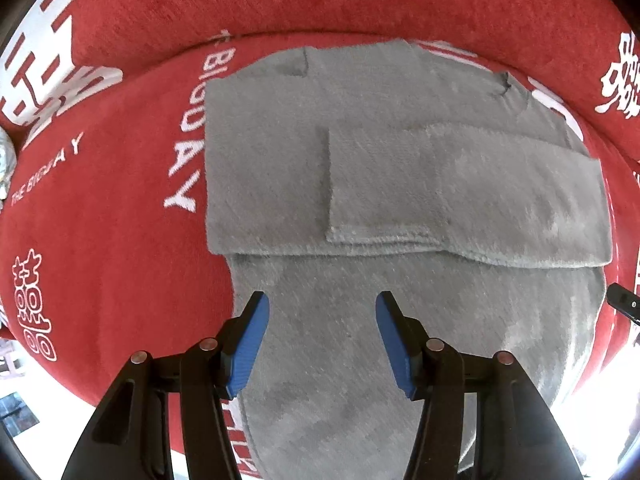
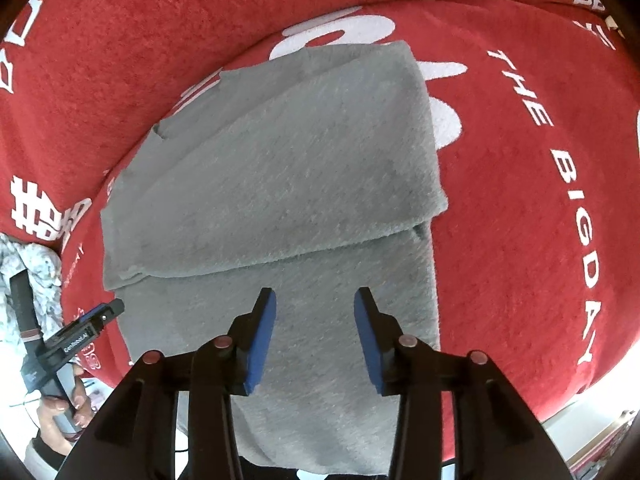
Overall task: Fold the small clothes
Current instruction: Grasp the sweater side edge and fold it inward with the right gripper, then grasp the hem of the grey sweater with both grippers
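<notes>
A: Lying flat on a red blanket [image 1: 120, 240] with white lettering: a grey garment [image 1: 400, 184], partly folded. Seen again from the right wrist [image 2: 280, 184], spread over the same blanket [image 2: 520, 240].

B: Folded how?

A: Upper part doubled over into layers, with a narrower band laid across on top in the left view. Single layer running down toward both cameras. Folded edge crossing just ahead of the fingertips in each view.

B: And the left gripper [image 1: 319, 312]?

A: Spread wide, blue pads [image 1: 250, 344] apart, nothing pinched between them. Poised over the lower, single-layer part of the garment. Touching the cloth or just above it: cannot tell.

B: Same for the right gripper [image 2: 315, 306]?

A: Also spread, pads [image 2: 262, 336] apart and gripping nothing. Poised over the lower part too, near the garment's right edge.

B: Anything else around?

A: Left gripper visible again at the left edge of the right wrist view [image 2: 100, 318], held in a hand [image 2: 60, 420] beside the garment's left edge. Behind it, some pale crumpled cloth [image 2: 36, 264]. At the right edge of the left view, a dark tip of the other tool, just beside the garment.
</notes>
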`<state>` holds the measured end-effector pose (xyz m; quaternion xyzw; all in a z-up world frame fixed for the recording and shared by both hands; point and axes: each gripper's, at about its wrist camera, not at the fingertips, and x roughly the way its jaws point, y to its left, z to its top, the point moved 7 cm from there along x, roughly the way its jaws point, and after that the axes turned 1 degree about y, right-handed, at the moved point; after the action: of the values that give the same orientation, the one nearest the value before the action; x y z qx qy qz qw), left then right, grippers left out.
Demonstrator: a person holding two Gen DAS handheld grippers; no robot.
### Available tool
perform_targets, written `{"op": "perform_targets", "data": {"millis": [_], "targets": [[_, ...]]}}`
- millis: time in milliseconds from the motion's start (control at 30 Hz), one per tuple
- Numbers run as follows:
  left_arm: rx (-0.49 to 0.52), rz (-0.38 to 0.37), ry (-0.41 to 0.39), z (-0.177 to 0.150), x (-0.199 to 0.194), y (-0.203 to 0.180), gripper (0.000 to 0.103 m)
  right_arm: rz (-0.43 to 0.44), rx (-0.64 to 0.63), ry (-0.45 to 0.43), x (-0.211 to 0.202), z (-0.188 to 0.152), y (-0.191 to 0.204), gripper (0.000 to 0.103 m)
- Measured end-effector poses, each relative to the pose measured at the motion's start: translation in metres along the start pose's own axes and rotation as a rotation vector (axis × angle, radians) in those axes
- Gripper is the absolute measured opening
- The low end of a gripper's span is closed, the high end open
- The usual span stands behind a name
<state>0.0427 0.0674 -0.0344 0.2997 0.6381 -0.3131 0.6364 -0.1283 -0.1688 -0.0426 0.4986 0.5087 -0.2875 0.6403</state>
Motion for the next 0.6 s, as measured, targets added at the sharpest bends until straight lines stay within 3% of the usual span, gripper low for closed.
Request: {"op": "perform_targets", "data": {"millis": [100, 167, 400, 467, 600], "targets": [[0.010, -0.013, 0.018, -0.004, 0.003, -0.006, 0.059, 0.007, -0.001, 0.009, 0.002, -0.002, 0.000, 0.045], [0.020, -0.008, 0.020, -0.006, 0.003, -0.011, 0.103, 0.015, 0.003, 0.016, 0.003, -0.002, -0.001, 0.048], [0.068, 0.006, 0.005, -0.005, -0.003, -0.033, 0.103, 0.040, -0.002, 0.033, 0.002, -0.004, -0.005, 0.066], [0.066, 0.011, 0.007, -0.004, -0.003, -0.038, 0.103, 0.051, -0.014, 0.029, 0.000, -0.003, -0.004, 0.080], [0.056, 0.022, 0.014, -0.002, -0.003, -0.044, 0.103, 0.074, -0.048, 0.028, -0.002, 0.000, -0.001, 0.082]]}}
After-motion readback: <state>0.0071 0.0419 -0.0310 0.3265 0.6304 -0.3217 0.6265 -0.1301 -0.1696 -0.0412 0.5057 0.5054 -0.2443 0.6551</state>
